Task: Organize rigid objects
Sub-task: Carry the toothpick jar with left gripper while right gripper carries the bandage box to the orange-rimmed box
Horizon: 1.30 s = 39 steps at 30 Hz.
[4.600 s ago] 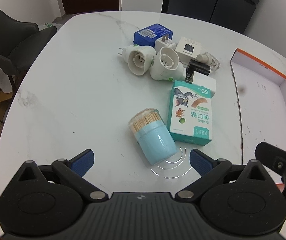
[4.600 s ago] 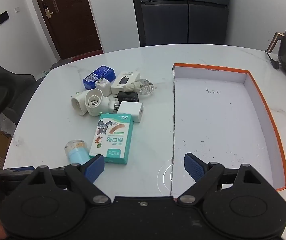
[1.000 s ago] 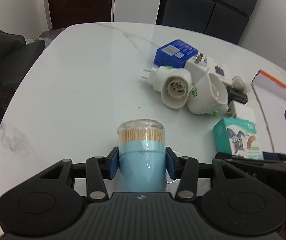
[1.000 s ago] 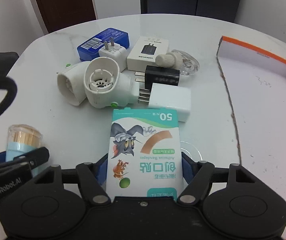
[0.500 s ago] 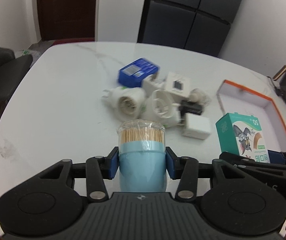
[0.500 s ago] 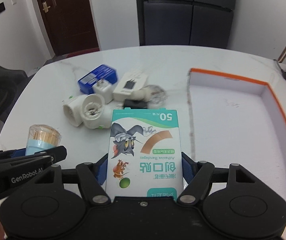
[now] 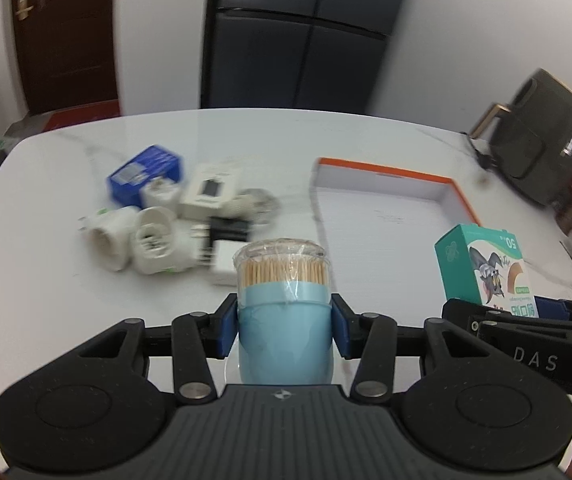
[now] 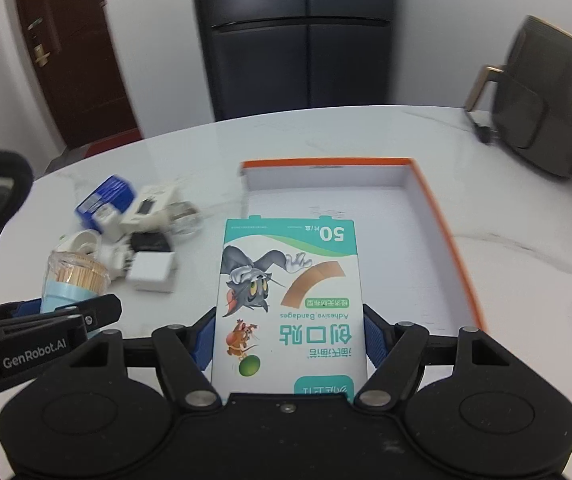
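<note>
Toothpick jar point(image 7: 284, 300) squeezed tight in the left gripper point(image 7: 284, 330), blue pads point(image 7: 228, 330) pressed flat on both sides of its light blue body. Held upright, up off the white marble table point(image 7: 46, 280), clear lid on top, full of little wooden sticks. Seen again from the right wrist camera, low on the left side point(image 8: 74, 280), with the left gripper point(image 8: 52, 322) clamped round it.

Behind the jar, on the table, a blurry pile of small things: blue box point(image 7: 146, 172) farthest back on the left, two white round plug-in gadgets point(image 7: 134, 238) side by side in front of it, white charger box point(image 7: 210, 192) next, black plug point(image 7: 228, 230) and white cube charger point(image 7: 224, 268) touching each other, clear shiny thing point(image 7: 258, 202) just past them. Too blurry to tell much more.

Farther right, flat white box lid with orange edge point(image 7: 382, 170) lying open on the table, close beside the pile. Nothing but pen marks inside.

Bandage box point(image 8: 290, 304), green and white with a cat and mouse drawing and "50" on it, pinched shut in the right gripper point(image 8: 290, 342), blue pads point(image 8: 374, 338) on its long sides. Held up in the air in front of the orange-edged lid point(image 8: 438, 216), picture side facing the camera, words upside down. Same box showing at the right edge of the left view point(image 7: 486, 270), standing tall in the right gripper point(image 7: 526, 312).

Dark fridge point(image 8: 302, 36) and brown door point(image 8: 70, 52) behind, dark chair point(image 8: 546, 96) at the far right.
</note>
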Available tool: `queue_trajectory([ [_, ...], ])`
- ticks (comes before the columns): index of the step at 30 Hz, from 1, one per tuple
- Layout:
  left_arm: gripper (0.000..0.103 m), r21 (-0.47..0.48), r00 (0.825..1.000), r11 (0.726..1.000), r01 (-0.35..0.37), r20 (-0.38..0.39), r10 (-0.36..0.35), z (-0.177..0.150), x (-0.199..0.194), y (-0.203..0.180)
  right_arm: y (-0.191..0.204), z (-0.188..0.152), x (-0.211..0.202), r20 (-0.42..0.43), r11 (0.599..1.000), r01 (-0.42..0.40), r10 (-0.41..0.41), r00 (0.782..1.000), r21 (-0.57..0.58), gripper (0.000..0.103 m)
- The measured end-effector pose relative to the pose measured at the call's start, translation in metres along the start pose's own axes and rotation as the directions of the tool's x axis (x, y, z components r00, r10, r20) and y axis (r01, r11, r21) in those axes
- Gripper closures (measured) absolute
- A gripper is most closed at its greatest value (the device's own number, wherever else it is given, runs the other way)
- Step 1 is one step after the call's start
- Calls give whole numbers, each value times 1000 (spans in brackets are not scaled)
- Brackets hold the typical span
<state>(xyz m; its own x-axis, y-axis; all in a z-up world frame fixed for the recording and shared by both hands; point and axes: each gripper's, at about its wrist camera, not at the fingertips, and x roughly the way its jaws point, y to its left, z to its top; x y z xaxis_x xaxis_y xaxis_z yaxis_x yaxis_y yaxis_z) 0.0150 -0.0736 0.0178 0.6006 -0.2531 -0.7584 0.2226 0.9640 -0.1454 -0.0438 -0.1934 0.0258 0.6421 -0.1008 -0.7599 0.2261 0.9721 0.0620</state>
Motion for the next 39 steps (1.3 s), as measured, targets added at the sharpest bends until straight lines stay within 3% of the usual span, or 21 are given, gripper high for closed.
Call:
queue_trajectory([
  [15,56,94,1000,995,19,16,-20,19,14,-70,-73,12,-23,40,998,13,-15,999,59,19],
  [39,56,54,999,999,-1,42,-1,53,42,-93,-102,62,12,33,1000,-15,15,999,13,19],
])
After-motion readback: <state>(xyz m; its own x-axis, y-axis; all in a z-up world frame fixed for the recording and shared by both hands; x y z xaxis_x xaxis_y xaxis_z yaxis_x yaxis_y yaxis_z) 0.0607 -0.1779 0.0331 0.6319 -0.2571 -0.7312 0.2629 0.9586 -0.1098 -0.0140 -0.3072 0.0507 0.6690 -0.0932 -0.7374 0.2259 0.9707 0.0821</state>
